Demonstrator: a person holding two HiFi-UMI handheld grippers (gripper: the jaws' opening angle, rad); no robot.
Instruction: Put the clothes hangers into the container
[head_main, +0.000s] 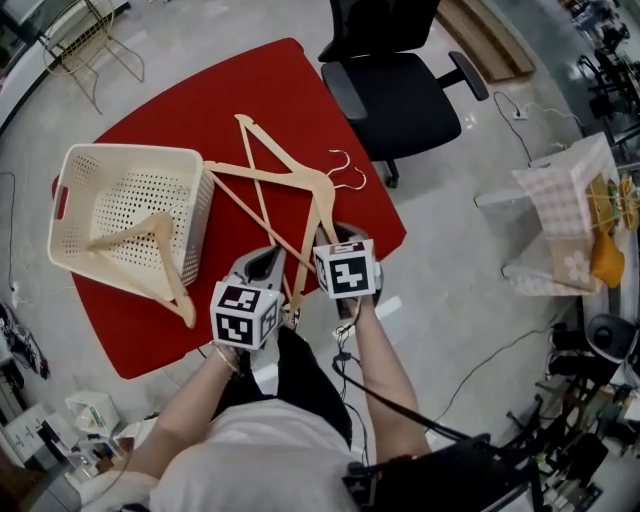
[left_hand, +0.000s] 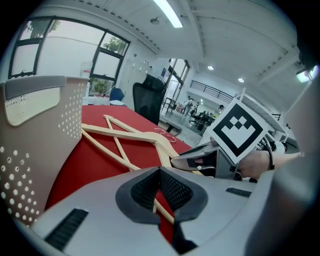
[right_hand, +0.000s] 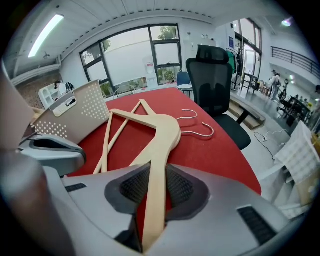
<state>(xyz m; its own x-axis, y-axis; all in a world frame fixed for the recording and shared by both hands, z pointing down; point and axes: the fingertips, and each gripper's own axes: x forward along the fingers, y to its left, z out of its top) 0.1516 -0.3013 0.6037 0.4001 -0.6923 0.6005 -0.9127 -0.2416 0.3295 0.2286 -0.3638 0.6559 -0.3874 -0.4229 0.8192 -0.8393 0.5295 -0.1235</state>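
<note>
Two wooden hangers lie crossed on the red table (head_main: 150, 330), their metal hooks (head_main: 346, 172) pointing right. My right gripper (head_main: 340, 238) is shut on the broad arm of one hanger (right_hand: 162, 135), with both pads against the wood. Just left of it, my left gripper (head_main: 265, 262) has its jaws nearly together. The thin bar of the other hanger (left_hand: 117, 150) shows in the slit between them, and I cannot tell whether the pads press on it. The cream perforated basket (head_main: 130, 152) stands at the table's left, with a third hanger (head_main: 160, 245) leaning inside.
A black office chair (head_main: 400, 95) stands at the table's far right corner. A wire rack (head_main: 85, 35) is on the floor at upper left. Bags and cables lie on the floor to the right. The basket wall (left_hand: 40, 145) rises close beside my left gripper.
</note>
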